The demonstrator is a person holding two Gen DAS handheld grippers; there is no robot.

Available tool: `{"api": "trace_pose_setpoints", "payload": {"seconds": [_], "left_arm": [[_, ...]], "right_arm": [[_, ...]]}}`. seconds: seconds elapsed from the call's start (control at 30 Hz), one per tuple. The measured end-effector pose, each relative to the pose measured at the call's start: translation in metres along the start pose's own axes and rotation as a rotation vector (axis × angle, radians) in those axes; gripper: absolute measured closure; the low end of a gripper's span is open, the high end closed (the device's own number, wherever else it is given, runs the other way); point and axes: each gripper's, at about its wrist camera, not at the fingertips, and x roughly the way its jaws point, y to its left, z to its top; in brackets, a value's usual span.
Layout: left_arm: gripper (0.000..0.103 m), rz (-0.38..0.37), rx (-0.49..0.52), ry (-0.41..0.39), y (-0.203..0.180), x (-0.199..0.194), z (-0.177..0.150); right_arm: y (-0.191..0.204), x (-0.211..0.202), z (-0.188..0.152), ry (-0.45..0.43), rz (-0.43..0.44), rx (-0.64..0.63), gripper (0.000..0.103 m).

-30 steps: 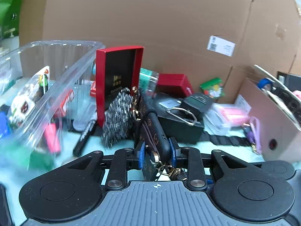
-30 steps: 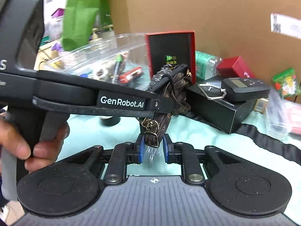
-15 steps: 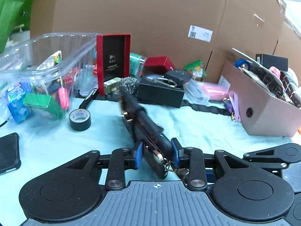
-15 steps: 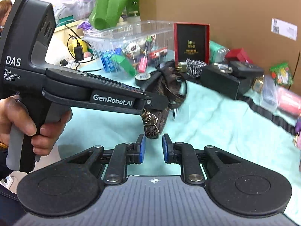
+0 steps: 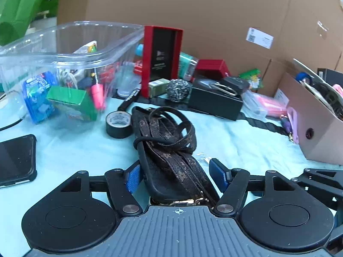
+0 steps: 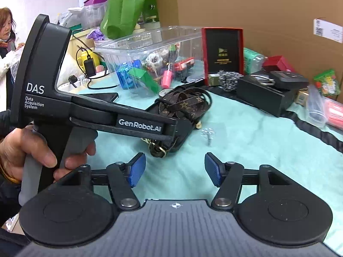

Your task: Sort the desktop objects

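Observation:
A dark brown patterned pouch with a coiled strap (image 5: 169, 150) lies flat on the teal cloth. My left gripper (image 5: 174, 174) is open, its blue pads (image 5: 133, 178) on either side of the pouch's near end, apart from it. In the right wrist view the same pouch (image 6: 182, 109) lies past the left gripper's black body (image 6: 128, 122). My right gripper (image 6: 174, 170) is open and empty, low over the cloth in front of the pouch.
A clear plastic bin (image 5: 64, 68) of small items stands at left, with a black tape roll (image 5: 118, 124), a steel scourer (image 5: 179, 90), an upright red box (image 5: 160, 60) and black boxes (image 5: 216, 100) beyond. A phone (image 5: 15, 160) lies left. A cardboard box (image 5: 317, 128) stands right. A small metal piece (image 6: 208, 132) lies on the cloth.
The left gripper lowered the pouch onto the cloth and opened, letting go of it. The right gripper, which had released the pouch's end earlier, opened wide.

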Motion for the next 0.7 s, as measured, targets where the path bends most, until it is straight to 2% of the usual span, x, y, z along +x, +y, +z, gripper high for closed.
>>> {"api": "trace_pose_setpoints", "payload": {"seconds": [0.07, 0.1, 0.17, 0.23, 0.27, 0.3, 0.43, 0.47, 0.57, 0.63, 0.7], "left_arm": [[0.042, -0.008, 0.011, -0.001, 0.002, 0.000, 0.001], [0.044, -0.018, 0.017, -0.005, 0.003, -0.001, 0.002], [0.044, -0.024, 0.020, -0.008, 0.004, -0.001, 0.004], [0.032, -0.029, 0.022, -0.005, 0.005, 0.001, 0.006], [0.033, -0.032, 0.022, -0.002, 0.005, 0.002, 0.006], [0.042, -0.018, 0.035, -0.002, 0.006, 0.004, 0.007], [0.050, -0.042, 0.004, -0.005, 0.013, 0.005, 0.010], [0.051, -0.046, 0.014, -0.009, 0.012, 0.004, 0.011], [0.058, -0.042, 0.038, -0.026, 0.008, 0.003, 0.014], [0.064, -0.045, 0.049, -0.038, 0.004, 0.001, 0.016], [0.074, -0.055, 0.062, -0.058, 0.001, -0.003, 0.019]], "right_arm": [[0.001, 0.010, 0.003, 0.009, 0.016, 0.005, 0.034], [0.001, 0.015, 0.005, 0.015, 0.027, 0.009, 0.033], [0.002, 0.027, 0.008, 0.026, 0.043, 0.019, 0.030], [0.003, 0.039, 0.011, 0.036, 0.042, 0.023, 0.027], [0.003, 0.045, 0.012, 0.041, 0.030, 0.020, 0.024], [0.003, 0.049, 0.013, 0.037, 0.025, 0.015, 0.022], [-0.003, 0.057, 0.016, 0.018, 0.005, 0.054, 0.033], [-0.002, 0.057, 0.016, 0.018, 0.013, 0.052, 0.044], [0.001, 0.057, 0.017, 0.025, -0.020, 0.023, 0.057], [0.001, 0.056, 0.017, 0.024, -0.030, 0.030, 0.060], [0.001, 0.053, 0.017, 0.019, -0.040, 0.033, 0.066]]}}
